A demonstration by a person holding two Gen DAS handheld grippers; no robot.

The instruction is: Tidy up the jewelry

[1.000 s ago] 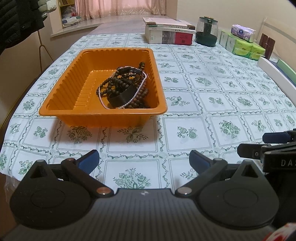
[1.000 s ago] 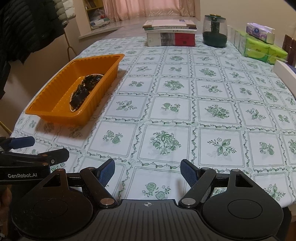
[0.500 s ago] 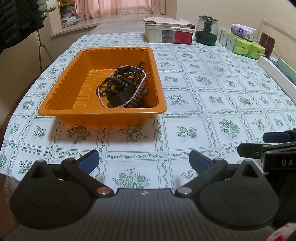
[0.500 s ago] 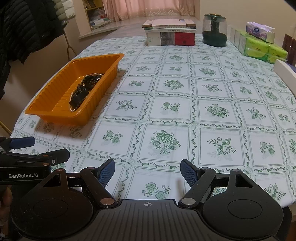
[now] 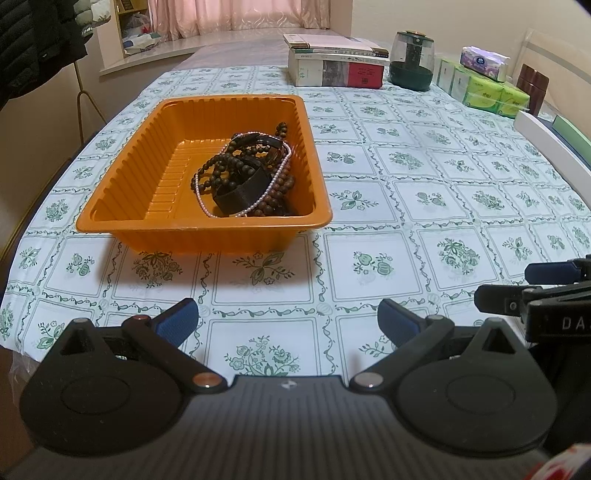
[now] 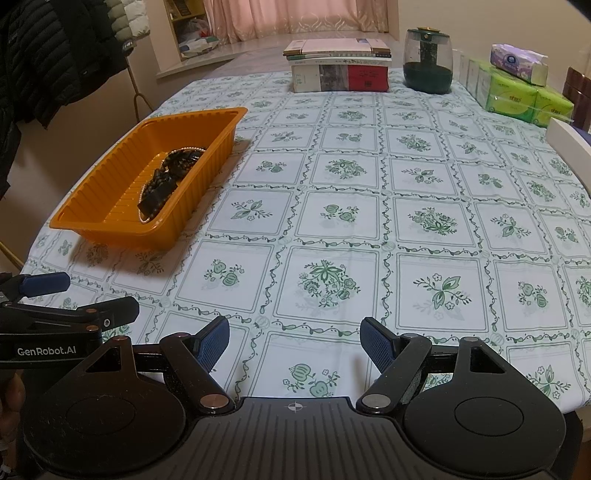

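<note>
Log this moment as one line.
left gripper: open, empty | right gripper: open, empty | jewelry: heaped in orange tray

- The tray (image 5: 110, 206) is showing plain orange, with ribbed walls.
- The beads (image 5: 229, 173) in it are looking dark brown; a pale pink pearl strand (image 5: 275, 181) is looping over them, and a black band (image 5: 240, 192) is lying among them.
- The tablecloth (image 6: 332, 221) is showing white squares framed by green vines, each holding a green flower or fruit sprig.
- The left gripper (image 5: 286, 319) and right gripper (image 6: 294, 341) are showing black bodies with blue pads.
- At the far edge, the books (image 6: 338, 75) are showing white, grey and red spines.
- The jar (image 6: 427, 61) is looking dark green below clear glass.
- At far right, the tissue packs (image 6: 524, 98) are showing lime green, a white and purple pack (image 6: 517, 62) lying on top.
- The curtains (image 5: 229, 14) are hanging pink.
- The jacket (image 6: 48, 55) at left is looking black and quilted.
</note>
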